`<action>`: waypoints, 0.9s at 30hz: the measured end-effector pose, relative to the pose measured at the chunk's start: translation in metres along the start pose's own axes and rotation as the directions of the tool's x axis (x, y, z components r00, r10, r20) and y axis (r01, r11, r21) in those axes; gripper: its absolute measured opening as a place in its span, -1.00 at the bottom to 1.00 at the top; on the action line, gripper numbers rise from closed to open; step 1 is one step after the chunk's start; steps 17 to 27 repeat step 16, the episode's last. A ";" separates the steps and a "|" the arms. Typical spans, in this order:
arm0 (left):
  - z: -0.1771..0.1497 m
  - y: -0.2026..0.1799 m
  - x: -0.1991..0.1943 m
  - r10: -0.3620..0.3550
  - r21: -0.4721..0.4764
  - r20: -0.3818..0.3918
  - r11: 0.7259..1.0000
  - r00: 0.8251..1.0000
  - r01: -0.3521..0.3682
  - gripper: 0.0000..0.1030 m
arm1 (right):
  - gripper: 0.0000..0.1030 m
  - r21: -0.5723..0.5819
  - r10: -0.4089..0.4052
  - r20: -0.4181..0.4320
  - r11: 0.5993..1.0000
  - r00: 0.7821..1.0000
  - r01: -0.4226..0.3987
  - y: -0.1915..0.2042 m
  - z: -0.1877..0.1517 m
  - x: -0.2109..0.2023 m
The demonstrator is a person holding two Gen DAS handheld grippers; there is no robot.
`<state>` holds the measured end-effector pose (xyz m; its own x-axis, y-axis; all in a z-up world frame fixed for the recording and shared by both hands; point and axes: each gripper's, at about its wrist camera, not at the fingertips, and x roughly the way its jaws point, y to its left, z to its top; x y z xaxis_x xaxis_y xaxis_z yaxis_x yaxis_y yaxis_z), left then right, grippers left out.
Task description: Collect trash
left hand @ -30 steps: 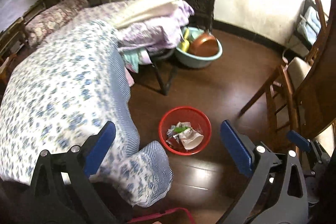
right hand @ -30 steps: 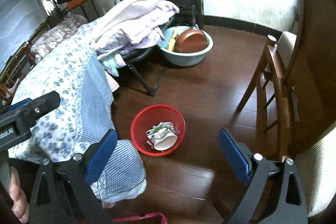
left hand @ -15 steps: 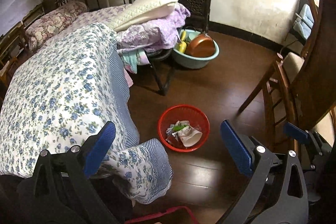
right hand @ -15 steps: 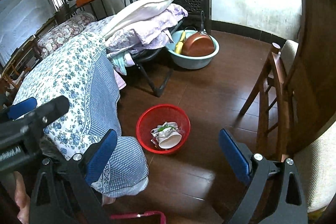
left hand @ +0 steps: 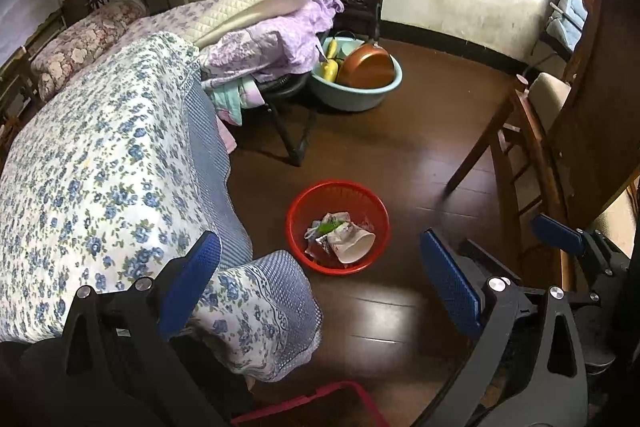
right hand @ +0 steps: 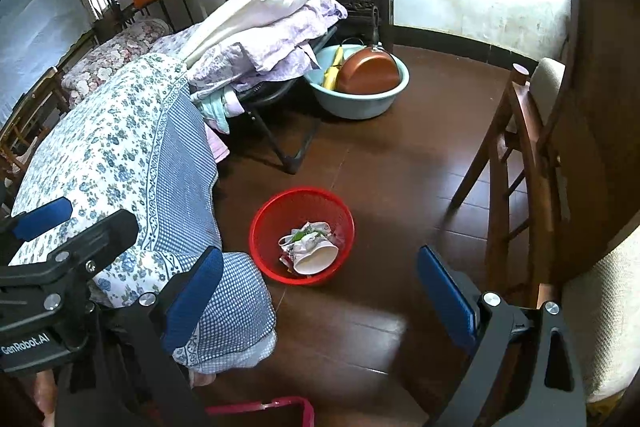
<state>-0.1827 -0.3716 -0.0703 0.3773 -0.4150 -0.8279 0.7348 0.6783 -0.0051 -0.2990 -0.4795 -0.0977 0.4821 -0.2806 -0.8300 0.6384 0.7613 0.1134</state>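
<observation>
A red mesh basket (left hand: 298, 211) stands on the dark wooden floor, holding crumpled wrappers and a white paper cup (left hand: 354, 245). It also shows in the right wrist view (right hand: 262, 223) with the cup (right hand: 316, 259). My left gripper (left hand: 320, 279) is open and empty, held well above the floor, nearer than the basket. My right gripper (right hand: 320, 287) is open and empty at a similar height. The left gripper's body (right hand: 60, 259) shows at the left of the right wrist view. The right gripper's blue finger (left hand: 558, 233) shows at the right of the left wrist view.
A bed with a blue floral quilt (left hand: 100, 167) fills the left. Folded bedding (left hand: 276, 23) lies on a folding stand. A light blue basin (left hand: 356, 95) holds a copper pan. A wooden chair (left hand: 516, 155) stands right. A red frame edge (left hand: 320, 399) is at the bottom.
Both grippers have risen and pulled back a little, so more of the room shows. Both stay open and empty. The basket has not moved.
</observation>
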 end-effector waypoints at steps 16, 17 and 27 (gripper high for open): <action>-0.003 0.000 0.010 -0.008 -0.015 -0.022 1.000 1.000 0.008 0.86 | 0.85 0.003 0.000 -0.015 1.000 1.000 0.000 -0.002 -0.003 0.007; -0.003 0.000 0.010 -0.008 -0.015 -0.022 1.000 1.000 0.008 0.86 | 0.85 0.003 0.000 -0.015 1.000 1.000 0.000 -0.002 -0.003 0.007; -0.003 0.000 0.010 -0.008 -0.015 -0.022 1.000 1.000 0.008 0.86 | 0.85 0.003 0.000 -0.015 1.000 1.000 0.000 -0.002 -0.003 0.007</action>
